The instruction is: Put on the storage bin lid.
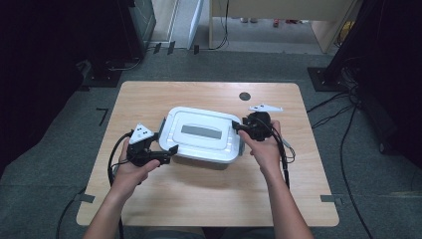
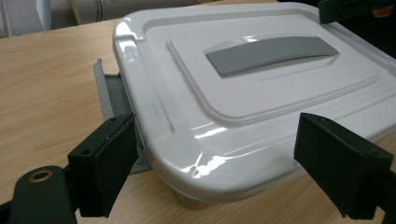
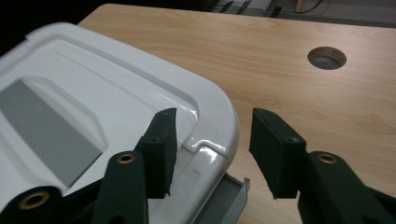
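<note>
1. One white plastic storage box (image 1: 204,137) sits on the counter (image 1: 164,199).
2. One white lid (image 2: 261,88) covers it, with one grey handle strip (image 2: 271,53).
3. Two grey side latches: one at the left end (image 2: 109,91), one at the right end (image 3: 224,200).
4. Two handheld grippers: the left gripper (image 1: 166,153) and the right gripper (image 1: 238,127), each with two black jaws.
5. One round cable hole (image 1: 244,96) in the counter.

Parts of a white lidded box and both grippers are sitting out of sight.

The box (image 2: 261,93) is running past the right edge in the left gripper view; its lid is hiding the contents. The right gripper (image 3: 210,154) is covering the grey side latch (image 3: 224,200), cropped at the bottom.
</note>
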